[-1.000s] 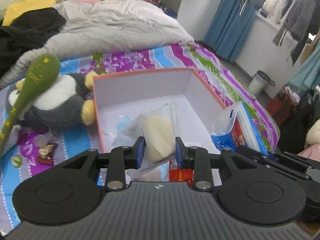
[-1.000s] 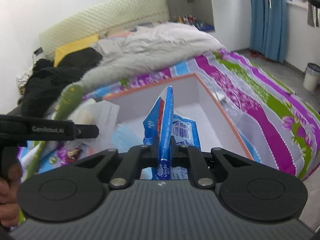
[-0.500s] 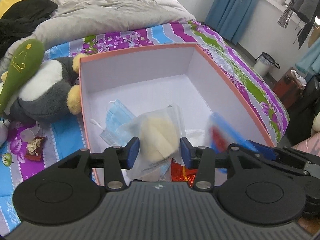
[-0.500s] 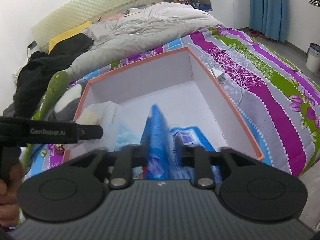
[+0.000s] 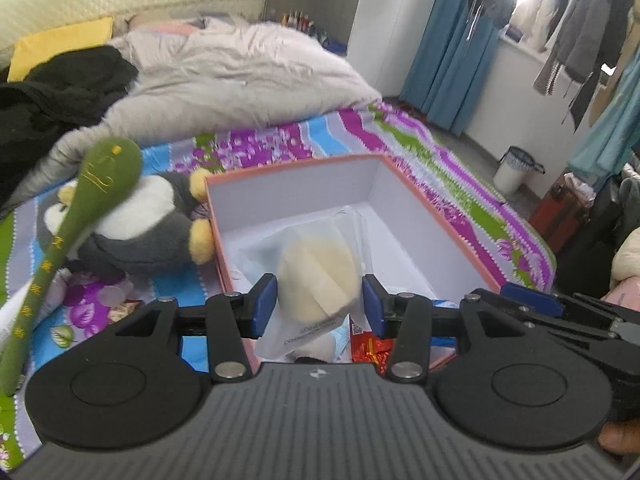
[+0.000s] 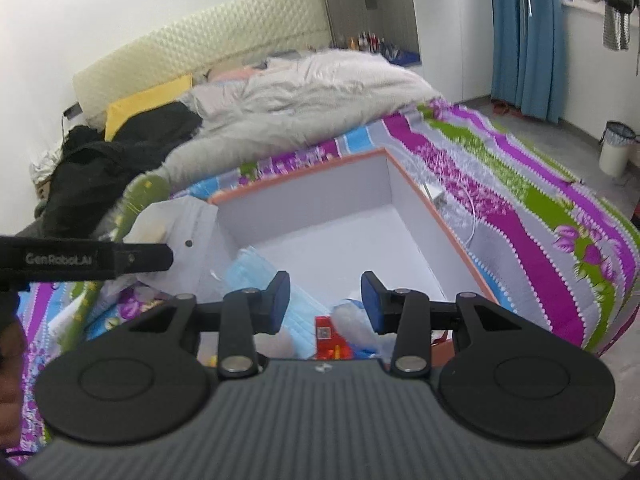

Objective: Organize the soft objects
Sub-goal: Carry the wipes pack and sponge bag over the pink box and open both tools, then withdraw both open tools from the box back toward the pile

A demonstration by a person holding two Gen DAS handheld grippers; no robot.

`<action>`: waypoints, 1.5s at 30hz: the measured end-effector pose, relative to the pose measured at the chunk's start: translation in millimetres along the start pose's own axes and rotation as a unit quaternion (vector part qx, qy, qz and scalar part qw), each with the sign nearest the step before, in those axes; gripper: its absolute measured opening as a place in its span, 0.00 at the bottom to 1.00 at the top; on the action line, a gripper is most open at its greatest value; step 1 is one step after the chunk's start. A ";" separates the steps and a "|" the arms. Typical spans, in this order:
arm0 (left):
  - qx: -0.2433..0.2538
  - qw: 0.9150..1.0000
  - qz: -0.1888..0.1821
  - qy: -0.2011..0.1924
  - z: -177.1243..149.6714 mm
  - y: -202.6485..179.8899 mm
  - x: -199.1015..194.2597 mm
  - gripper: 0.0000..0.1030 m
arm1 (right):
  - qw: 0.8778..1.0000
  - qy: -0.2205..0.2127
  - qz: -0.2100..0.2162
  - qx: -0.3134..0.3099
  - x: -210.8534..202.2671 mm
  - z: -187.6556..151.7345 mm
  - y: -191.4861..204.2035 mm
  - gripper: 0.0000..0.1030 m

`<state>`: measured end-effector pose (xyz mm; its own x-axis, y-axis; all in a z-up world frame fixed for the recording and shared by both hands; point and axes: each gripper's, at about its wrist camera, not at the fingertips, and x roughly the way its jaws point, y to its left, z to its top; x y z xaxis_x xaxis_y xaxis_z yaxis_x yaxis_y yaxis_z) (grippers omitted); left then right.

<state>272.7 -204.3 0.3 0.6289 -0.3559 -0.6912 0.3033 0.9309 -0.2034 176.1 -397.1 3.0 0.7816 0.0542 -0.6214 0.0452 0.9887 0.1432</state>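
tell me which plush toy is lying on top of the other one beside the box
The long green plush: it lies draped diagonally across the grey and white penguin plush, which sits beneath it against the box's left wall.

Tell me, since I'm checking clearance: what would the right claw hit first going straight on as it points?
Probably the loose items on the box floor: the blue face mask and wrappers just ahead of the open right claw. Depth is unclear.
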 end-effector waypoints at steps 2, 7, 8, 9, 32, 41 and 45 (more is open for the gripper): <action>-0.001 1.000 -0.001 -0.010 -4.7 3.6 -19.4 0.51 | 1.000 -0.014 0.002 -0.002 -14.2 1.1 8.8 0.46; -0.006 0.999 -0.003 -0.033 -17.5 17.9 -62.8 0.51 | 0.999 -0.039 0.010 -0.013 -45.6 -0.7 30.6 0.49; -0.007 0.999 -0.003 -0.037 -20.2 20.8 -70.3 0.51 | 0.999 -0.042 0.012 -0.015 -50.5 -1.6 34.8 0.49; -0.009 0.999 -0.002 -0.041 -22.8 23.6 -77.5 0.51 | 0.999 -0.045 0.013 -0.016 -55.3 -2.8 39.1 0.53; -0.058 0.992 0.057 -0.093 -118.5 150.3 -194.6 0.54 | 0.991 -0.065 0.072 -0.091 -83.0 -75.4 169.5 0.80; -0.114 0.989 0.067 -0.059 -165.4 193.2 -177.5 0.54 | 0.987 -0.011 0.102 -0.125 -51.4 -116.6 201.6 0.80; -0.124 0.989 0.062 -0.047 -166.0 198.4 -155.3 0.52 | 0.986 -0.003 0.109 -0.125 -41.1 -117.5 200.1 0.80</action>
<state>116.3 49.3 -47.8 0.7176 -0.2337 -0.6561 0.0427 0.9550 -0.2934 79.9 -185.0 -33.3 0.7595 0.2684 -0.5926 -0.2783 0.9574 0.0770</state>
